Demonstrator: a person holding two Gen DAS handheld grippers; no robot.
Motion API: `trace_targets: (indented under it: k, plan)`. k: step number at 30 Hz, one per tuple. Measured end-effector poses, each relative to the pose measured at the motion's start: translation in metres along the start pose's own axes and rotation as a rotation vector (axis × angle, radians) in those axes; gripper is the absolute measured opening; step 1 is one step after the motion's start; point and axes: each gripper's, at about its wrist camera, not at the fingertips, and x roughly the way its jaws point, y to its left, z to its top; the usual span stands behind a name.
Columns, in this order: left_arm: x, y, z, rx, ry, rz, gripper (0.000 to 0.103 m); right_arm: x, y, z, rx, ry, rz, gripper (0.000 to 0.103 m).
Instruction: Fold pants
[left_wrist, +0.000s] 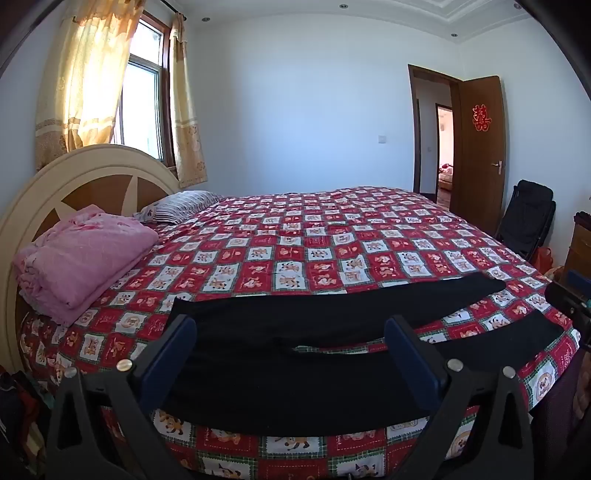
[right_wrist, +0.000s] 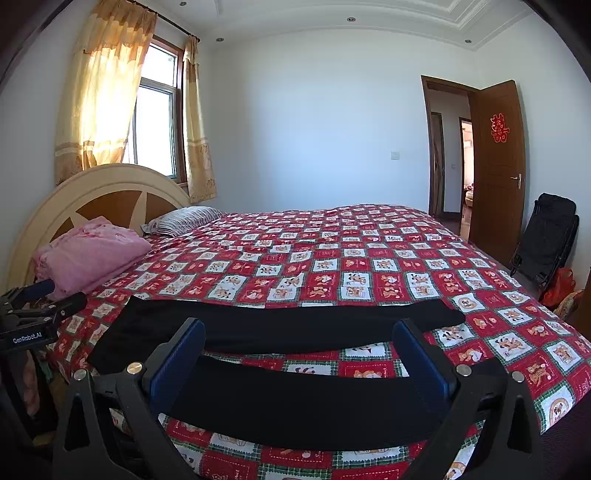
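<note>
Black pants (left_wrist: 314, 317) lie spread flat along the near edge of the bed, waist to the left, two legs running right with a gap between them. They also show in the right wrist view (right_wrist: 280, 325). My left gripper (left_wrist: 291, 325) is open and empty, above the waist and crotch part. My right gripper (right_wrist: 299, 328) is open and empty, above the legs near the bed's front edge. The left gripper also shows at the left edge of the right wrist view (right_wrist: 40, 295).
The bed has a red checked cartoon cover (left_wrist: 332, 236). A folded pink blanket (left_wrist: 81, 254) and a striped pillow (left_wrist: 181, 208) lie by the headboard. A black folding chair (right_wrist: 546, 236) stands by the open door (right_wrist: 498, 158).
</note>
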Motion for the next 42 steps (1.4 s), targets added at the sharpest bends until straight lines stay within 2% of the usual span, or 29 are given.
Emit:
trace_targets:
  k: [37, 42]
  plan:
    - [-0.0005, -0.0008, -0.0005, -0.006, 0.002, -0.002, 0.103, 0.0069, 0.0024, -0.0066, -0.009, 0.018, 0.0, 0.102]
    - [0.0053, -0.0035, -0.0094, -0.007, 0.011, -0.019, 0.103, 0.0089, 0.0039, -0.0074, -0.011, 0.024, 0.008, 0.102]
